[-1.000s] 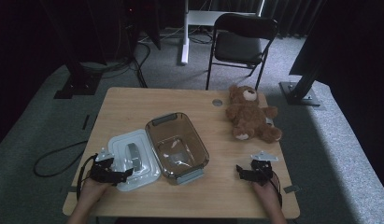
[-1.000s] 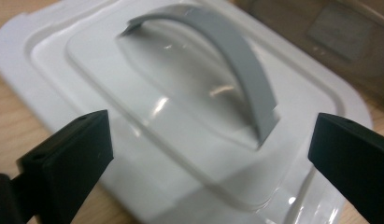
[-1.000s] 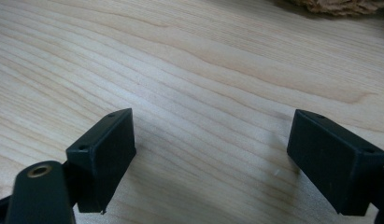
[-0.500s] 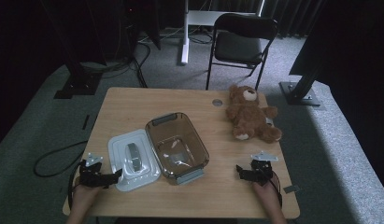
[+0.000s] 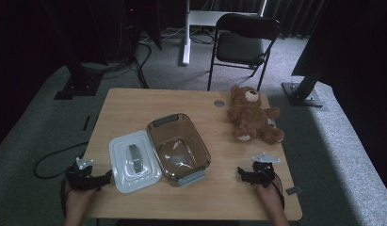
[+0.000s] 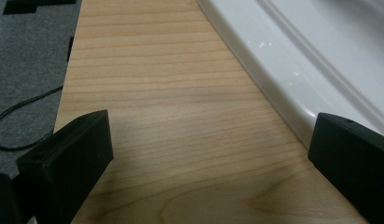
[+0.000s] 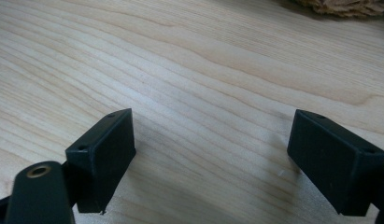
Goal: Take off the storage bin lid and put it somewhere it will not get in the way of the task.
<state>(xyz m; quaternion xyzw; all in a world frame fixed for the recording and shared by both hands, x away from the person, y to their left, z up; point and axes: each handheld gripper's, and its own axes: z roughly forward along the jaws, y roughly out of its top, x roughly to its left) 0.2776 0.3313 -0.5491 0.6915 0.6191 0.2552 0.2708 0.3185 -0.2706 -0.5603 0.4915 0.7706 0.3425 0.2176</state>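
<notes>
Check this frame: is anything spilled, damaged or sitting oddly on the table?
Nothing spilled or broken. The brown container sits open and skewed to the table edges, with its white lid lying flat against its left side. The teddy bear lies on its back near the far right corner. Both tongs, left and right, are open over bare wood.

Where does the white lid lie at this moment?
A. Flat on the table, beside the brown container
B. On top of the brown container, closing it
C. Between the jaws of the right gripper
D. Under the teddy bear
A. In the high view the white lid lies flat on the table, along the left side of the open brown container, with the left gripper open near it.
</notes>
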